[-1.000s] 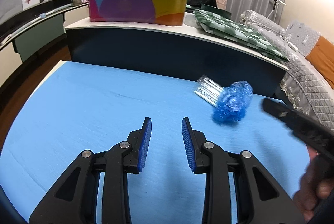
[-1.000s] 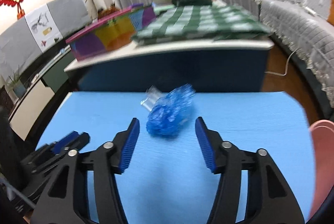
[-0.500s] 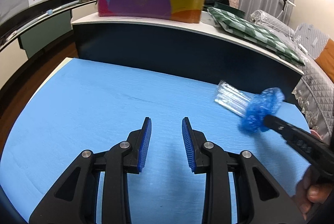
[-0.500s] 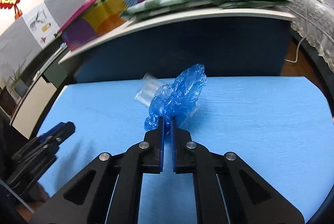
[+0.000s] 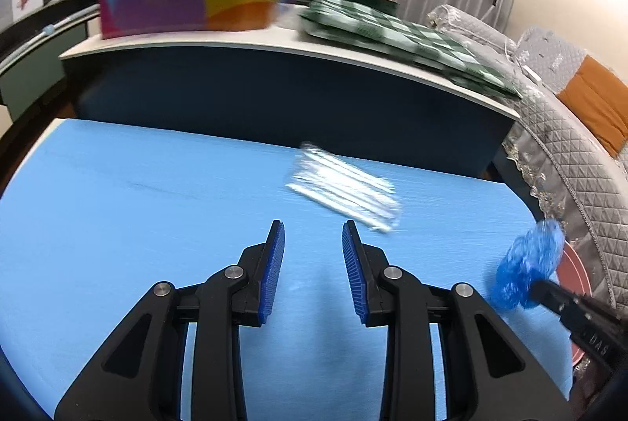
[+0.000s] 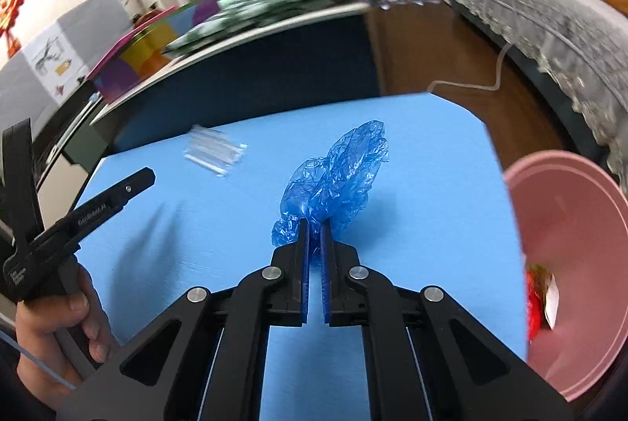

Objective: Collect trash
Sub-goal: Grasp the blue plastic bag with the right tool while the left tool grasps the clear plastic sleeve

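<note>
My right gripper (image 6: 314, 230) is shut on a crumpled blue plastic bag (image 6: 337, 173) and holds it above the blue table (image 6: 204, 224), left of a pink bin (image 6: 581, 224). The bag also shows at the right edge of the left wrist view (image 5: 528, 260), held by the right gripper. A clear plastic packet (image 5: 345, 193) lies on the table just ahead and right of my left gripper (image 5: 312, 244), which is open and empty. The packet also shows in the right wrist view (image 6: 214, 152).
The pink bin holds red and white trash (image 6: 539, 299). A dark counter (image 5: 274, 95) behind the table carries a colourful box (image 5: 188, 4) and a green checked cloth (image 5: 400, 36). A grey quilted sofa (image 5: 569, 146) stands at the right.
My right gripper closed on the blue bag, lifted it and carried it right toward the pink bin. The clear packet stayed on the table. My left gripper stayed open.
</note>
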